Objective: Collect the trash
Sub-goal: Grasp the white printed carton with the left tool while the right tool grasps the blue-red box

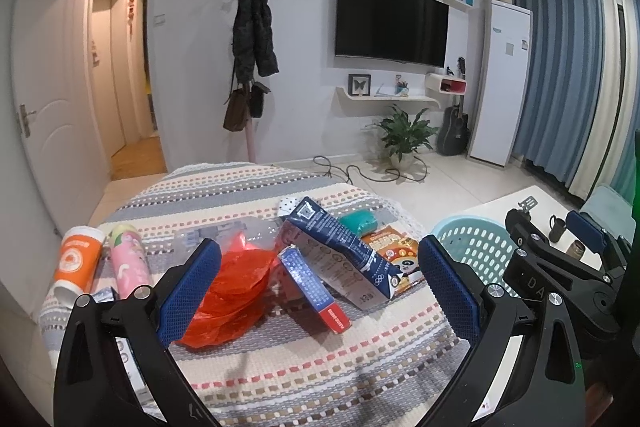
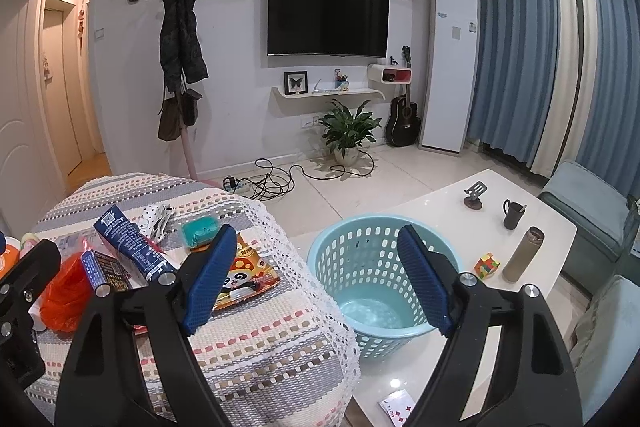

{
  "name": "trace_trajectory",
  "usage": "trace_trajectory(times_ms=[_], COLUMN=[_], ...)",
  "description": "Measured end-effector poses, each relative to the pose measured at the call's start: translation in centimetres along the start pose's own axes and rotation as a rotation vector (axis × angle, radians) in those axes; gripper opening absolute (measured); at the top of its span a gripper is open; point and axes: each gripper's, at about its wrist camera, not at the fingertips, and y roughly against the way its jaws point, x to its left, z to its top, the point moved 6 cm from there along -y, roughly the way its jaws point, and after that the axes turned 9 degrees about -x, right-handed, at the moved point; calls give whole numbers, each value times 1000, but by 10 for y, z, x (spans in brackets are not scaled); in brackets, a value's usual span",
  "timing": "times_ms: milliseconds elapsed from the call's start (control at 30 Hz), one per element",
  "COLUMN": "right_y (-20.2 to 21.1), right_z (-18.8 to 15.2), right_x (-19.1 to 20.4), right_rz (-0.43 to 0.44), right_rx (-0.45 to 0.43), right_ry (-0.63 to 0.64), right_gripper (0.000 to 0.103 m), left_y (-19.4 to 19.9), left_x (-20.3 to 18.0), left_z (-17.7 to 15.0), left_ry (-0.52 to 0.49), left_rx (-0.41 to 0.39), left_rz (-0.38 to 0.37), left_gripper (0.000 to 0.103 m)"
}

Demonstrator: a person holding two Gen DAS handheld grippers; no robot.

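The left gripper [image 1: 320,287] is spread wide and holds nothing; it hovers above a heap of trash on a striped cloth [image 1: 304,379]. Between its pads lie a crumpled red plastic bag [image 1: 230,295] and a long blue carton [image 1: 344,255] leaning over a smaller blue and red box [image 1: 314,291]. The right gripper [image 2: 320,279] is also spread and empty, above a pale blue basket [image 2: 376,267] that looks empty, though part of its floor is hidden. A panda snack packet [image 2: 244,275] lies near the cloth's edge. Risk: closing on the slippery bag may tip the leaning carton, and trash could slide off the edge
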Motion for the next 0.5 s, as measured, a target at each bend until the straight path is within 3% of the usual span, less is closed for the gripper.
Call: trace_trajectory(times_ms=[200,367,500], right_y=[-4,-13,-17], right_z=[0,1,2], right_x=[6,25,44], right_rz=[21,102,165], right_rx=[-6,8,15], right_ry=[8,36,56], right_gripper=[77,51,50], left_y=[-1,-3,0], left_x=[10,41,83], left_z=[-4,-15,-20], left_ry=[-7,10,52], left_rx=[10,36,49], left_rz=[21,88,163], left_gripper=[96,96,96])
